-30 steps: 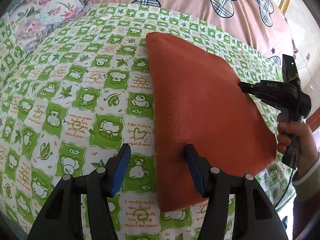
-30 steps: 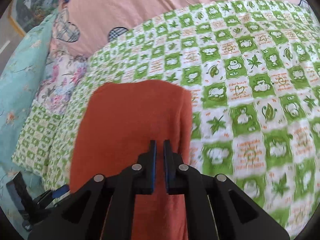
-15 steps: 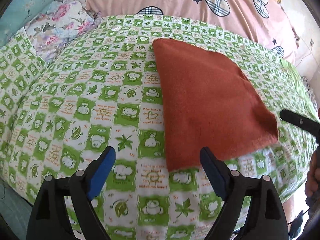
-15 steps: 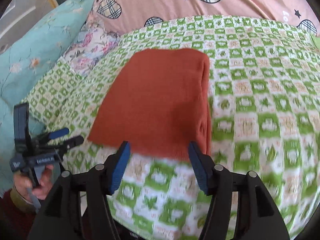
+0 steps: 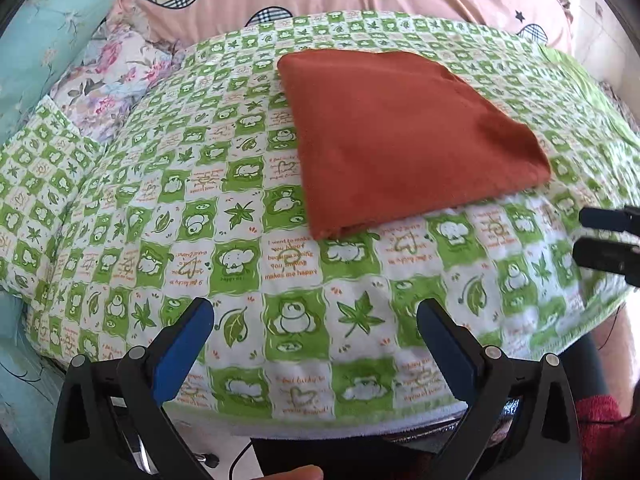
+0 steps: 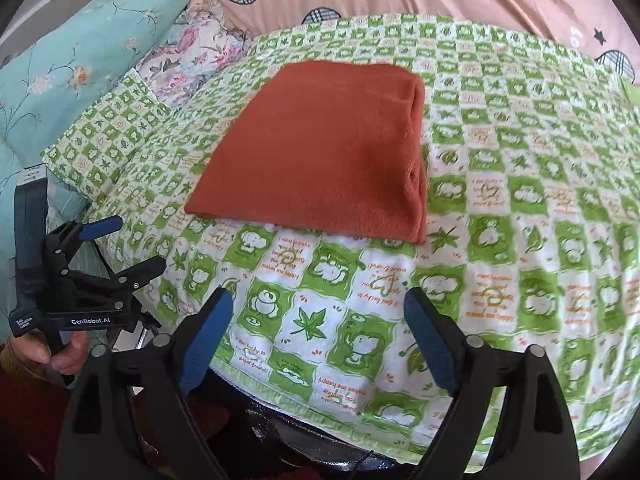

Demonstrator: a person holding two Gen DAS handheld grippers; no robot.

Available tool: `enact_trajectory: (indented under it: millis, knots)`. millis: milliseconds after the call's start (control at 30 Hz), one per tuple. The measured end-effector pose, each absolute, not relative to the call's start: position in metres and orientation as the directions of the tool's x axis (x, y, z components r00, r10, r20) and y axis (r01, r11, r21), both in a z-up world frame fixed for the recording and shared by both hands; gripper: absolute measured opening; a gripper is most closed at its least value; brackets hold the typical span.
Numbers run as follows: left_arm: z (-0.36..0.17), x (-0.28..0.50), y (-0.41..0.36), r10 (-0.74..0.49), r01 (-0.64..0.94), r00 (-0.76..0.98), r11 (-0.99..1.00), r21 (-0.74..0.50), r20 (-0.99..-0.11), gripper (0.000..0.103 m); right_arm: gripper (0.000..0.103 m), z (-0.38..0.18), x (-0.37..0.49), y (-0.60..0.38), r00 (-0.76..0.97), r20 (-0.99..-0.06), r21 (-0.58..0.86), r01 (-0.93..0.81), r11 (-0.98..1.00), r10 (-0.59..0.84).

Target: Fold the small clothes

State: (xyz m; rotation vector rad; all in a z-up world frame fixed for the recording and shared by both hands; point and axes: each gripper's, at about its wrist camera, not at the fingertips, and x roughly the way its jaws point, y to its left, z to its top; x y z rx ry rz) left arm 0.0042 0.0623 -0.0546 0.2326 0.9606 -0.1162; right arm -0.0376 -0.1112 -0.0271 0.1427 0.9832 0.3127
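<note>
The rust-orange cloth lies folded into a flat, smooth four-sided pad with a thick doubled edge on its right side, resting on the green-and-white checked blanket toward twelve o'clock from both grippers and touching neither. The left gripper hangs tilted down over the blanket's near edge at six o'clock, its blue-padded jaws spread wide and opening with only blanket between them. The right gripper is angled down likewise, jaws wide and opening on nothing, while the left hand grips its tool at nine o'clock.
</note>
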Motion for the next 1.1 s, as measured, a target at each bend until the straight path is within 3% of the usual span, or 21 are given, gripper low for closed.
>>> enact_trajectory:
  millis: [133, 633, 1100]
  knots:
    - [-0.041, 0.0, 0.061, 0.024, 0.201, 0.595, 0.963, 0.178, -0.804, 0.102, 0.102, -0.017, -0.038, -0.115, 0.537, -0.79, 0.224, -0.195, 0.955, 0.295]
    - [-0.051, 0.034, 0.067, 0.031, 0.149, 0.548, 0.98, 0.134, -0.836, 0.102, 0.102, -0.046, -0.016, -0.098, 0.484, -0.822, 0.229, -0.2, 0.953, 0.299]
    - [-0.029, 0.052, 0.062, 0.05, 0.122, 0.612, 0.98, 0.157, -0.789, 0.102, 0.102, -0.036, 0.018, -0.093, 0.498, -0.823, 0.184, -0.225, 0.957, 0.275]
